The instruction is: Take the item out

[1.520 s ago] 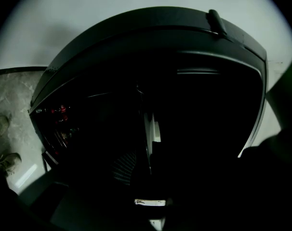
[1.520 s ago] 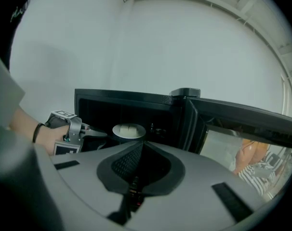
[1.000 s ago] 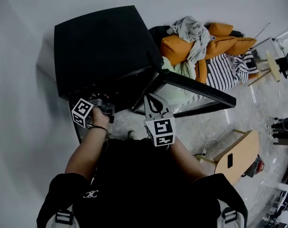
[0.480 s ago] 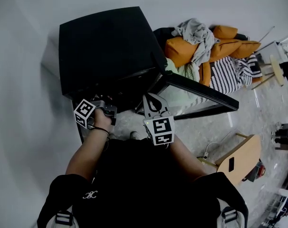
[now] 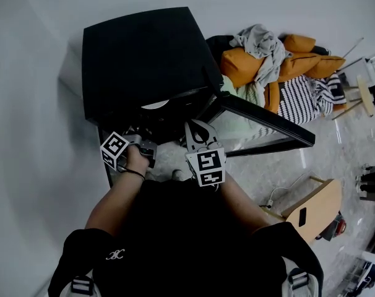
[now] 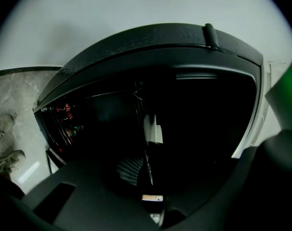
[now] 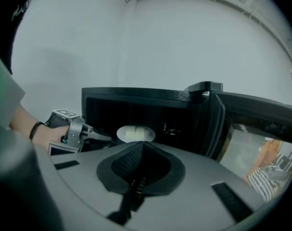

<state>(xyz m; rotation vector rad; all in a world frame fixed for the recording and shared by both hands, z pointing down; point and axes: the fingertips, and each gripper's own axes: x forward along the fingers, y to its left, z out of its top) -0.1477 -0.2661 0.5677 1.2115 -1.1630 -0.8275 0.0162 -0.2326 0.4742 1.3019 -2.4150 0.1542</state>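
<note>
A black microwave oven point(image 5: 144, 54) stands open, its door point(image 5: 265, 121) swung out to the right. Inside lies a white plate point(image 7: 123, 130) with a pale item point(image 7: 135, 134) on it; the plate's rim point(image 5: 155, 104) shows under the oven's top edge. My left gripper point(image 5: 141, 136) reaches into the opening, and its jaws point(image 7: 105, 137) come together at the plate's left rim. In the left gripper view the cavity is dark and the plate point(image 6: 153, 128) shows edge-on between the jaws. My right gripper point(image 5: 197, 130) hangs shut and empty just before the opening point(image 7: 142, 145).
The oven point(image 7: 136, 97) backs on a white wall. To its right lies a heap of orange cushions and clothes point(image 5: 265, 60). A wooden stool point(image 5: 311, 210) stands on the floor at the right. Shoes point(image 6: 6, 124) show on the floor at the left.
The plate's white rim now shows under the oven's top edge, where only black showed before. The right gripper has edged slightly toward the opening. The left gripper has hardly moved.
</note>
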